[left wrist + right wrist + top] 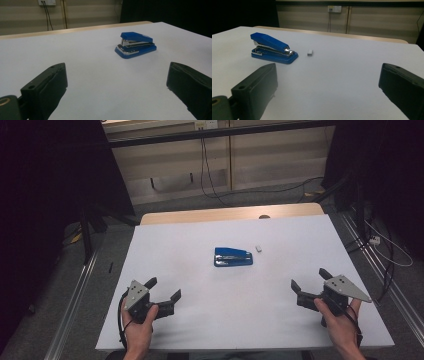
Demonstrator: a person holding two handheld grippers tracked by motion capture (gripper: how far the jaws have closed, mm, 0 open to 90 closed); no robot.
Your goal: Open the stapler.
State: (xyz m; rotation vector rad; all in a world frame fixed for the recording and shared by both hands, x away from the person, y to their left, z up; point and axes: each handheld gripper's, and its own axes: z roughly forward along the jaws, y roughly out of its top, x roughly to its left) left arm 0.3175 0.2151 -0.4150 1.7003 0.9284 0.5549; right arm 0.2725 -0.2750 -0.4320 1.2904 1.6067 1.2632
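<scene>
We see the white counter carrying everything, a wood strip along its far edge. Landmark is the blue stapler, lying flat and closed about mid-counter, a bit toward the far side.

Our left gripper sits near the counter's front edge, well apart from the stapler, on its near-left side; jaws wide apart, nothing between them. In the left gripper view the stapler lies ahead, right of centre.

Our right gripper is on the stapler's near-right side, also well apart from it; jaws spread wide, holding nothing. In the right gripper view the stapler is ahead, to the left.

Small white block lies just beside the stapler, off its far-right corner, not touching; also seen here.
</scene>
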